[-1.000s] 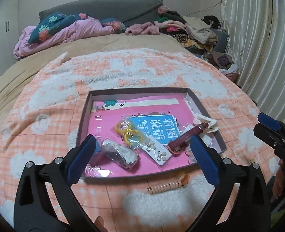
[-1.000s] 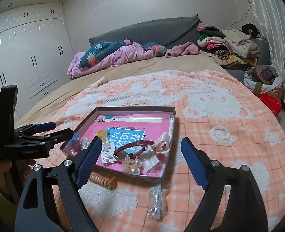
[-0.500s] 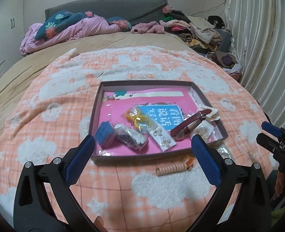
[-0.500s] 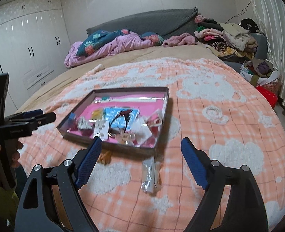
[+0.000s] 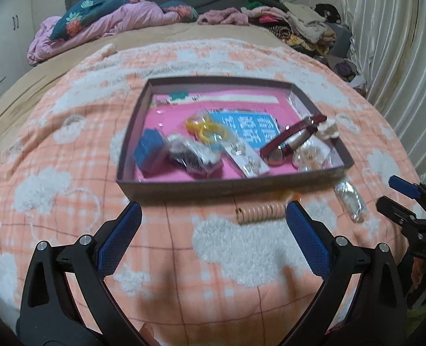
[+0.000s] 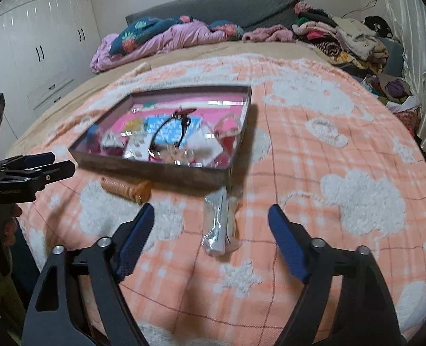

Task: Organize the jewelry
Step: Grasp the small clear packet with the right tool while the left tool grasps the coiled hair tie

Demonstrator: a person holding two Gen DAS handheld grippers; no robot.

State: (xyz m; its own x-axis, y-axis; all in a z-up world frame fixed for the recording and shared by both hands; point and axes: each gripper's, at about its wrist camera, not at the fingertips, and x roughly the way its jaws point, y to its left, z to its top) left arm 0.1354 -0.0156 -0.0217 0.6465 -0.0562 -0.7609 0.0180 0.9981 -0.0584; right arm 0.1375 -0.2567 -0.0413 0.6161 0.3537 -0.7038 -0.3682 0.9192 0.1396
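Lying ahead of right tool (image 6: 210, 235) (spread), plastic packet (image 6: 220, 225)

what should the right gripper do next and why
Probably ease the right gripper down over the clear plastic packet and shut on it. The packet lies on the blanket outside the tray, between the gripper's open fingers, which have just been closing without touching it.

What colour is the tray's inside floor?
Bright pink; the tray shows it best in the left wrist view.
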